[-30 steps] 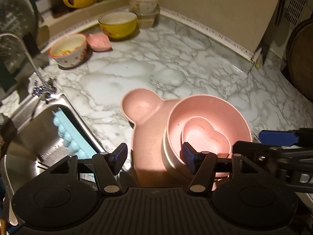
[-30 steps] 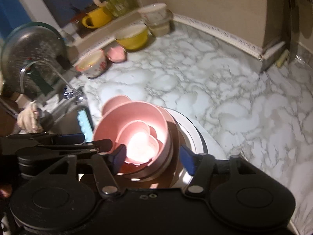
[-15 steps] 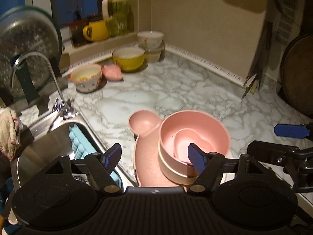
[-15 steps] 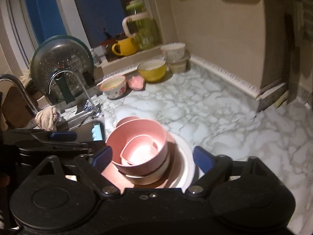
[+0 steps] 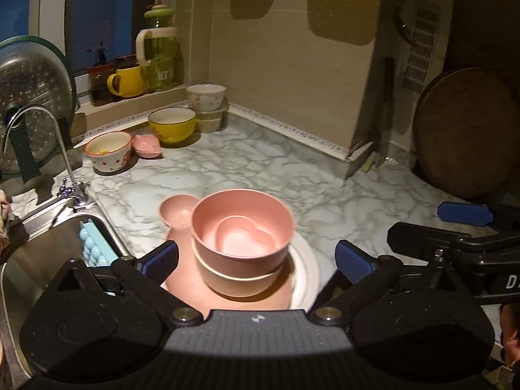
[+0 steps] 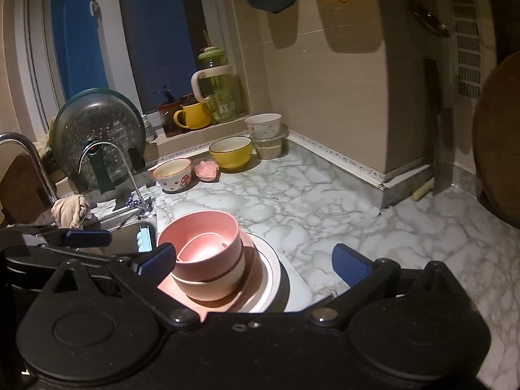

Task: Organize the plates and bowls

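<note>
Two grippers, left (image 5: 256, 256) and right (image 6: 253, 261), are held wide open, gripping nothing, above the stack. A heart dish (image 5: 243, 235) is nested in a pink bowl (image 5: 242, 221), on a cream bowl (image 5: 240, 281), pink plate (image 5: 177, 211) and white plate (image 5: 307, 269). Marble counter (image 5: 243, 169); sink (image 5: 42, 243) at left; wall bowls (image 5: 172, 125) well apart.

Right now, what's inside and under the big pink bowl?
Inside the pink bowl sits a heart-shaped pink dish. Under it is a cream bowl, then a pink mouse-ear plate on a white plate. The plates' centers are covered.
</note>
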Motion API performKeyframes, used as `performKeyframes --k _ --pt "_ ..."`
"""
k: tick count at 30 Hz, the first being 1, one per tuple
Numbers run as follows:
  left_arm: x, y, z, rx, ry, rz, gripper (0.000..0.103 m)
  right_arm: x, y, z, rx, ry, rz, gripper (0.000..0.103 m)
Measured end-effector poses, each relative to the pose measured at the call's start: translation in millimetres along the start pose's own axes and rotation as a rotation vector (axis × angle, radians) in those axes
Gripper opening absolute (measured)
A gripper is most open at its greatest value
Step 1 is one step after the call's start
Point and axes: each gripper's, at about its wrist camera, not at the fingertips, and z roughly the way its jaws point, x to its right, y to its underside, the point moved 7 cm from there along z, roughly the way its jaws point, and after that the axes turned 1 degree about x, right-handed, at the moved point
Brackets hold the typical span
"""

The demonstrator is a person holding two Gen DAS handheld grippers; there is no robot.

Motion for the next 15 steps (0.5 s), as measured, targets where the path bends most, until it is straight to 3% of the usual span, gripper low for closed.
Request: performKeyframes --k 15 --pt "21.4 11.9 -26.4 0.047 0.011 0.005 0.103 9.0 24.3 -37.4 0.078 0.046 0.031 0.103"
